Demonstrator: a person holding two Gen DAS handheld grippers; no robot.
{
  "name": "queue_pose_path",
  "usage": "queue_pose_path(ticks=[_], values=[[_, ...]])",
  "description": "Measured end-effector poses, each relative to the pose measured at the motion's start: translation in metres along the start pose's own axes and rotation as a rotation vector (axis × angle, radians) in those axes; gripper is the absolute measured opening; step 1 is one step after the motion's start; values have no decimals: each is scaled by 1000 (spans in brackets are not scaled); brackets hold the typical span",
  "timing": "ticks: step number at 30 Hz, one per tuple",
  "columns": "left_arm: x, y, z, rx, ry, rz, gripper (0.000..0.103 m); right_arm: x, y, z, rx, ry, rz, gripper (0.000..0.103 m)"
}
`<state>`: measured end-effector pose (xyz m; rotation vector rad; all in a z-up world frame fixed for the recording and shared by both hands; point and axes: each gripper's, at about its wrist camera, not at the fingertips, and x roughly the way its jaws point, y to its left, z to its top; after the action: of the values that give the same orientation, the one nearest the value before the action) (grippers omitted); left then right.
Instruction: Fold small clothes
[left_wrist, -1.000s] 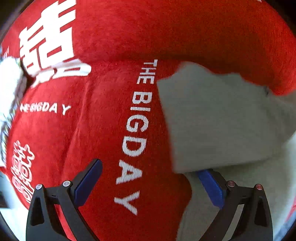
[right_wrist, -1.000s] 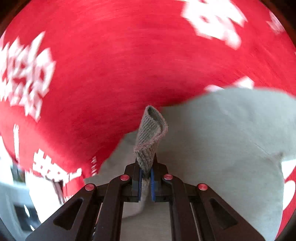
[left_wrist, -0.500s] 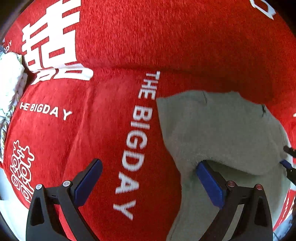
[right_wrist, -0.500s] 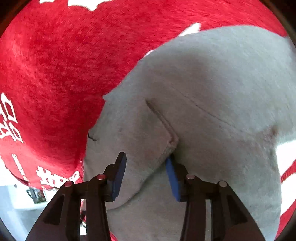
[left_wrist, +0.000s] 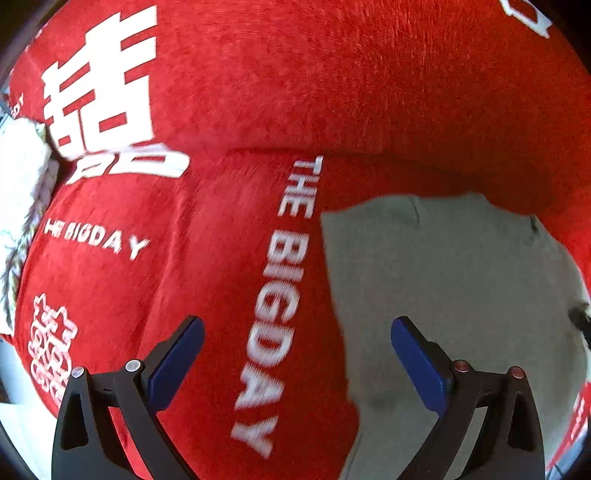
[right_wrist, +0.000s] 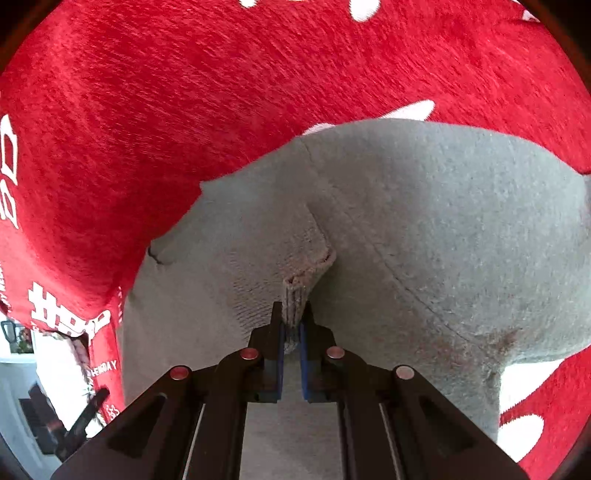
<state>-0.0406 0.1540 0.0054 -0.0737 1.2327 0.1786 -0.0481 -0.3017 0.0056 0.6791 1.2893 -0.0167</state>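
Observation:
A small grey garment (right_wrist: 424, 229) lies folded on a red plush cover (right_wrist: 184, 92) with white lettering. My right gripper (right_wrist: 291, 321) is shut on a ribbed grey edge (right_wrist: 295, 299) of the garment, low on the cloth. In the left wrist view the garment (left_wrist: 443, 280) lies to the right on the red cover (left_wrist: 332, 74). My left gripper (left_wrist: 295, 350) is open and empty, its right pad (left_wrist: 415, 360) over the garment's left part and its left pad (left_wrist: 177, 354) over the red cover.
White lettering "THE BIGDAY" (left_wrist: 280, 288) runs beside the garment's left edge. A white quilted cloth (left_wrist: 18, 192) shows at the far left. Past the cover's left edge, a pale floor with dark objects (right_wrist: 40, 413) shows.
My right gripper opened, letting the raised grey fold drop flat, then shut again on a ribbed edge of the garment. My left gripper stayed open and shifted only slightly.

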Motion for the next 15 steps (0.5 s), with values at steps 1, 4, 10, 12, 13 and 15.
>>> queue_pose_path(ticks=[1,4,10,12,13,15], values=[[10,-7,3,16,0,17,101,1,0,0,-5,-3,-10,8],[37,-17,-1,61,26,96,101,3,3,-1,-61,-11,-54,8],[27,-6,-19,97,22,117,101,-13,-10,-2,-81,-25,-141,12],[19,2,-18,74,48,85,101,-21,-16,-3,-53,-20,-147,14],[16,5,-18,53,63,47,101,-25,-18,-5,-47,-16,-144,15],[9,13,-20,-10,109,-74,101,-31,-20,-11,-34,4,-112,15]])
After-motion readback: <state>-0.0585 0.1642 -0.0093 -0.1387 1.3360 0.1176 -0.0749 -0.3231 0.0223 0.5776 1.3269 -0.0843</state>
